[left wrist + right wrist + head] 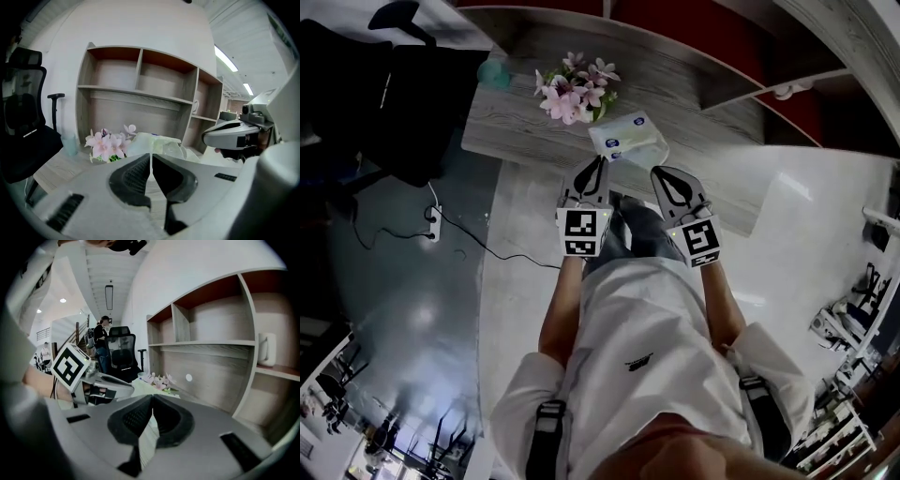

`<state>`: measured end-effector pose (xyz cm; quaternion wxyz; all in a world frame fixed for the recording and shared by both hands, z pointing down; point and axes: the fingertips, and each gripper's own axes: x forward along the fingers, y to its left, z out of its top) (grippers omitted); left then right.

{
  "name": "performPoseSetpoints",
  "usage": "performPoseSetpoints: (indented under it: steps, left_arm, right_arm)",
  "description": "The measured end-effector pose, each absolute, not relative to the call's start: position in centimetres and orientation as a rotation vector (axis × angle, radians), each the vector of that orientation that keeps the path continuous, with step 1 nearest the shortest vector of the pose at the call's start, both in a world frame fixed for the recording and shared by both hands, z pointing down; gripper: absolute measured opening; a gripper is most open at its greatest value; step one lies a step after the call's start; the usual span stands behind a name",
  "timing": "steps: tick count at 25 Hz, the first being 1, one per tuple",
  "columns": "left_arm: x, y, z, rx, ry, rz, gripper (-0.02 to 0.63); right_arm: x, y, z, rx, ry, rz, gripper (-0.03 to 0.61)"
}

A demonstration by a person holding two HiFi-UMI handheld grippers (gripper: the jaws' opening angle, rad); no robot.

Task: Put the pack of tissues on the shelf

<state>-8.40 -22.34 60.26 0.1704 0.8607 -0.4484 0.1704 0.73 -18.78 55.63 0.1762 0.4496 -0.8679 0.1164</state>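
Grey rubber meets grey rubber on both sides: my left tongs point(151, 158) are closed on nothing, and my right tongs point(152, 400) are closed and empty too. That's two sets, held side by side just short of the table point(511, 131), lined up for the approach, I'd say. One pack of tissues point(628, 138) lies flat on the table just ahead of the left tongs, beside one bunch of pink flowers point(574, 94). One shelf point(136, 89) stands behind, its bays open for the pack. One mug point(266, 349) sits in a side bay.
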Motion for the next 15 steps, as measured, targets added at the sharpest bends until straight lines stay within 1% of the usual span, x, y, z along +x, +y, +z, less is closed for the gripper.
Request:
performPoseSetpoints:
  steps: [15]
  left_arm:
    - [-6.6, -24.4, 50.3, 2.601, -1.281, 0.334, 0.04]
  right_arm:
    - [3.7, -19.1, 49.1, 1.438, -2.473, 0.182, 0.026]
